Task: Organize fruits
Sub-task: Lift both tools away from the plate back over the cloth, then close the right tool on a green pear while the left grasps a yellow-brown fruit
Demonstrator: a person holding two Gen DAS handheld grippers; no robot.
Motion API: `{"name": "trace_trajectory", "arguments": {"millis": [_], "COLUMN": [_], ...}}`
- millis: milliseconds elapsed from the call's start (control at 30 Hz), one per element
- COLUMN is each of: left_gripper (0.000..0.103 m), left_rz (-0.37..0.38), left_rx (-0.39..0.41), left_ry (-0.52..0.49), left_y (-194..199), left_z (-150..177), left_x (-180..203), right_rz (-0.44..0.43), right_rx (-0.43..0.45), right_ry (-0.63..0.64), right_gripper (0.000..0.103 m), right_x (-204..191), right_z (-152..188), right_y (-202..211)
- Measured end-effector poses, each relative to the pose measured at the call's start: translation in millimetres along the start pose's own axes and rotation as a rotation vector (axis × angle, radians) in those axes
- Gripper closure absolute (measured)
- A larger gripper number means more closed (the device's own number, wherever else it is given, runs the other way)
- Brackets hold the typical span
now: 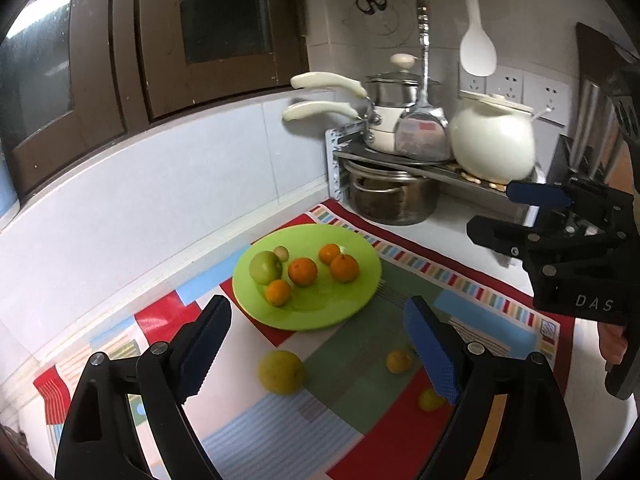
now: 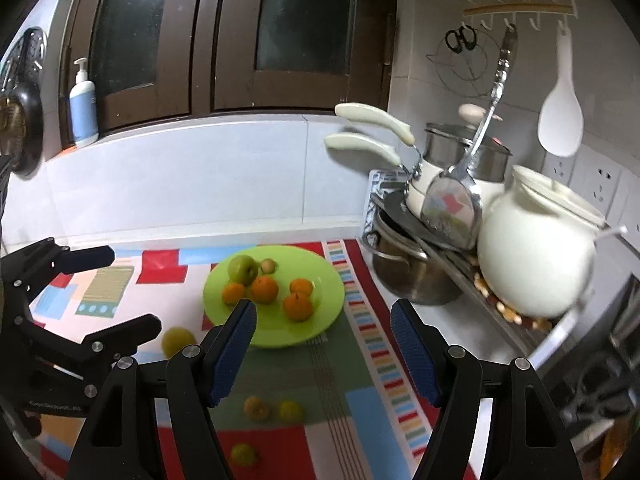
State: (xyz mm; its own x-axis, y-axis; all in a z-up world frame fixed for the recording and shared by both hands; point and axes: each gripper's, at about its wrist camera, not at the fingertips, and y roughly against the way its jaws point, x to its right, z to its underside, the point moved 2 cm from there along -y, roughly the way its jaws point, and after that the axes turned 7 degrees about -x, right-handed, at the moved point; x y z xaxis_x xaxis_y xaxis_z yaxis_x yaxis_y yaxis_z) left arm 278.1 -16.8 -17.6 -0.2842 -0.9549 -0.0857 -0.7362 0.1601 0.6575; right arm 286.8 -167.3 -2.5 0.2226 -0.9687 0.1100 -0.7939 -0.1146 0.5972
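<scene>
While both sets of tongs hang above the patchwork cloth with nothing in them, the round lime-green plastic plate [image 1: 308, 312] sits mid-frame carrying six fruits: a green apple [image 1: 265, 267], four small oranges [image 1: 302, 271] and one tiny brownish fruit [image 1: 281, 253], bunched toward its far-left part, which I'd say leaves the near half free for more. The left tongs [image 1: 316, 350] gape wide and empty; the right tongs [image 2: 323, 354] stand about half open, also empty. Loose fruit waits on the counter: a large yellow-green pear-like fruit [image 1: 281, 372] lower centre, a small orange-yellow fruit [image 1: 398, 361] and a little yellow-green one [image 1: 430, 400] just beside the left tongs' right pad. The right view adds another small green fruit [image 2: 243, 454] near the bottom edge. Room looks generous over the cloth; to the right, the steel pot [image 1: 390, 198] and white ceramic jar [image 1: 492, 148] crowd the plate's far side, so approaches from the near side look safest.
</scene>
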Motion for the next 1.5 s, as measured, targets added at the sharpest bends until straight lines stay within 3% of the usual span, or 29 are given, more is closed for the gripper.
{"name": "trace_trajectory", "arguments": {"millis": [300, 500, 833, 1267, 1400, 1500], "left_gripper": [0.014, 0.013, 0.014, 0.014, 0.014, 0.014], "left_rz": [-0.016, -0.019, 0.057, 0.116, 0.131, 0.144], "left_rx": [0.0, -0.023, -0.038, -0.121, -0.137, -0.141], "left_ry": [-0.032, -0.051, -0.137, -0.172, -0.17, -0.168], "left_y": [12.3, 6.3, -22.0, -59.3, -67.0, -70.6], "left_z": [32.1, 55.6, 75.4, 89.9, 90.2, 88.6], "left_x": [12.5, 14.7, 8.8, 9.4, 11.6, 15.5], "right_rz": [-0.004, -0.05, -0.1, -0.152, -0.163, -0.171], "right_rx": [-0.081, -0.164, -0.249, -0.387, -0.384, -0.377], "right_ry": [-0.052, -0.083, -0.098, -0.112, -0.12, -0.123], "right_gripper": [0.033, 0.033, 0.034, 0.057, 0.069, 0.069], "right_x": [-6.1, -17.3, -39.9, -47.3, -45.8, -44.1], "right_z": [47.9, 81.7, 114.0, 135.4, 137.2, 136.7], "right_y": [9.1, -1.0, -30.6, -82.0, -86.2, -85.0]}}
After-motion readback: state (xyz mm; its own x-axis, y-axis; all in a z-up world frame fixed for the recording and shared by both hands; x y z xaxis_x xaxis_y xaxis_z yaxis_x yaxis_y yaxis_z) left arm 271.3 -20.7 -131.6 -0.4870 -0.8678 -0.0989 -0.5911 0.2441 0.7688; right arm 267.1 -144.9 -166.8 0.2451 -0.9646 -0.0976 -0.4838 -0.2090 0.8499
